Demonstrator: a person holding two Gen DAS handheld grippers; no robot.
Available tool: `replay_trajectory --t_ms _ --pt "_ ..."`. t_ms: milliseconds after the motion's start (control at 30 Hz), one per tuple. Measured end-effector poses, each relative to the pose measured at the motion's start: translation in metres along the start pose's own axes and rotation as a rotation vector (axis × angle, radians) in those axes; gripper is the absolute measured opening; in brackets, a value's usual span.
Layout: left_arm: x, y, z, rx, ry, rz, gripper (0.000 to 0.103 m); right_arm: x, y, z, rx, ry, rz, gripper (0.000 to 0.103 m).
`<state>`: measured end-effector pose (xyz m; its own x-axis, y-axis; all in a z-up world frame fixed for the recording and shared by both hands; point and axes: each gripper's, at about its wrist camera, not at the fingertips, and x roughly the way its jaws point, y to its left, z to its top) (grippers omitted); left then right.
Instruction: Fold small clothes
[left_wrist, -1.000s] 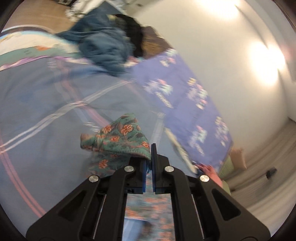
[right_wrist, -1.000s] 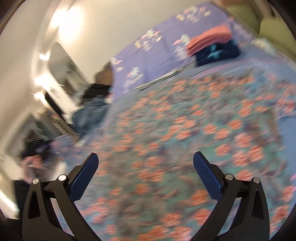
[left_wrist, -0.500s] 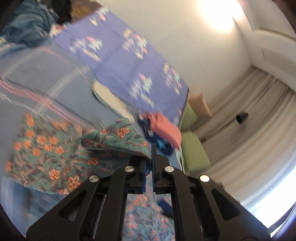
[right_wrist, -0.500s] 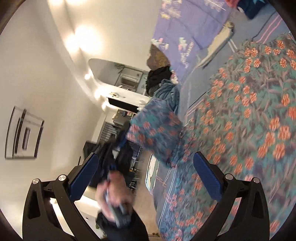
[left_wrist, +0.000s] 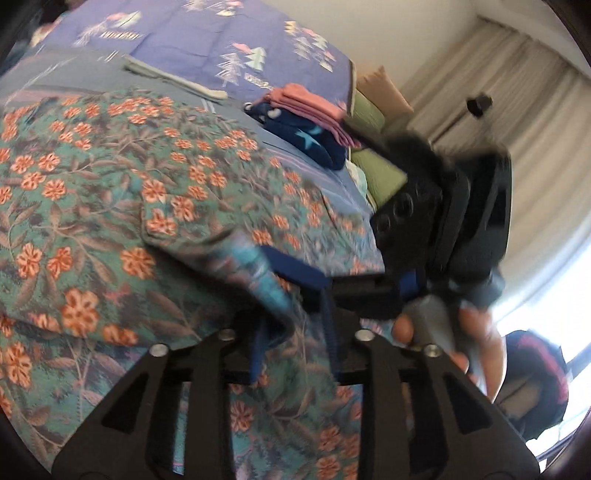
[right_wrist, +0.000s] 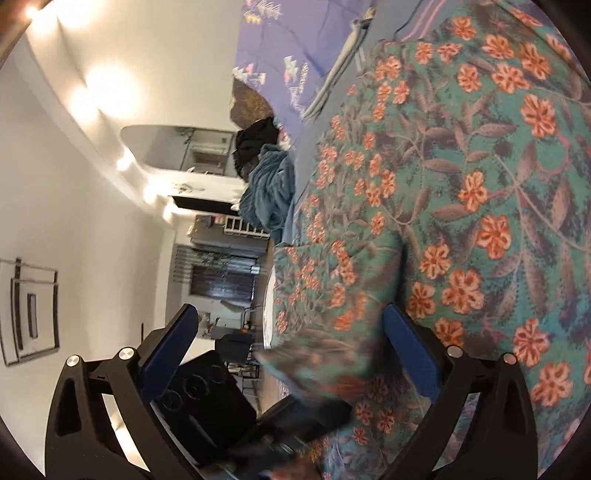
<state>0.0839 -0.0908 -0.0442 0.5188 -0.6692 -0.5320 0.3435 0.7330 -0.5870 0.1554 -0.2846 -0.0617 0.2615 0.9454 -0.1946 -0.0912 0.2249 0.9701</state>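
The teal cotton garment printed with orange flowers (left_wrist: 110, 192) lies spread across the grey-blue striped bedcover (left_wrist: 48, 74), and one folded flap of it rises toward my tools. In the left wrist view, a blurred edge of that flap (left_wrist: 266, 280) hangs between the blue pads of my left gripper (left_wrist: 293, 343); the pads stand a little apart, not pressed onto the cloth. My right gripper (right_wrist: 288, 350) has its fingers spread wide, and the lifted corner of the floral cloth (right_wrist: 325, 354) sits in the gap between them, touching neither pad that I can make out. Seen from the left, the right gripper's black body (left_wrist: 443, 229) hovers just past the flap. Beyond the garment, a small stack of folded clothes, pink on navy with stars (left_wrist: 306, 125), rests near a purple patterned sheet (left_wrist: 221, 37). A crumpled blue blanket (right_wrist: 269, 188) lies farther off.
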Motion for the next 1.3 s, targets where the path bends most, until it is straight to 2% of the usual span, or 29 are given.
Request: replay_trajectory --t_ms 33,100,133,167,233,333,400,433,467,533,633,767,867,1000,1100,1200,1300 --pt "0.0 -0.002 0.0 0.022 0.0 -0.011 0.036 -0.002 -0.002 -0.002 -0.004 0.002 0.006 0.099" --pt "-0.001 -0.007 0.005 0.055 -0.014 -0.028 0.052 -0.007 -0.007 -0.004 -0.008 0.001 0.033 0.097" --pt "0.0 -0.011 0.007 0.074 -0.019 -0.027 0.055 -0.012 -0.011 -0.005 -0.003 -0.006 0.066 0.096" --pt "0.0 -0.015 0.007 0.098 -0.024 -0.015 0.06 -0.014 -0.016 -0.003 0.005 -0.014 0.095 0.095" --pt "0.001 -0.021 0.008 0.116 -0.028 0.035 0.064 -0.024 -0.026 -0.003 0.037 -0.046 0.176 0.093" --pt "0.002 -0.01 0.011 0.05 -0.038 0.06 0.07 -0.035 -0.037 -0.004 0.074 -0.074 0.248 0.089" --pt "0.004 0.004 0.012 -0.013 -0.031 0.094 0.07 -0.036 -0.034 -0.003 0.063 -0.068 0.243 0.089" --pt "0.006 0.015 0.013 -0.076 -0.019 0.103 0.07 -0.036 -0.032 -0.003 0.051 -0.065 0.228 0.089" --pt "0.006 0.025 0.013 -0.138 -0.015 0.079 0.07 -0.035 -0.03 -0.003 0.039 -0.061 0.215 0.089" --pt "0.003 0.032 0.013 -0.185 -0.037 0.059 0.07 -0.029 -0.024 -0.005 0.019 -0.054 0.189 0.089" --pt "0.009 0.025 0.017 -0.157 -0.039 0.098 0.071 -0.026 -0.02 -0.003 0.011 -0.064 0.162 0.087" --pt "0.019 0.011 0.025 -0.11 -0.04 0.053 0.07 -0.028 -0.01 -0.007 -0.028 -0.06 0.057 0.087" --pt "0.026 -0.016 0.026 0.026 -0.032 -0.004 0.07 -0.024 -0.003 -0.003 -0.017 -0.05 -0.021 0.087" --pt "0.033 -0.045 0.013 0.194 -0.005 -0.061 0.071 -0.024 -0.007 0.005 0.028 -0.03 -0.041 0.087" --pt "0.029 -0.046 0.005 0.212 0.012 -0.078 0.071 -0.021 -0.009 0.007 0.023 -0.017 -0.051 0.087" --pt "0.011 -0.031 0.002 0.176 0.0 -0.108 0.073 -0.015 -0.008 0.006 0.007 -0.007 -0.101 0.082" --pt "-0.011 -0.01 0.002 0.119 -0.033 -0.123 0.074 -0.007 -0.006 0.005 -0.018 -0.001 -0.229 0.064"
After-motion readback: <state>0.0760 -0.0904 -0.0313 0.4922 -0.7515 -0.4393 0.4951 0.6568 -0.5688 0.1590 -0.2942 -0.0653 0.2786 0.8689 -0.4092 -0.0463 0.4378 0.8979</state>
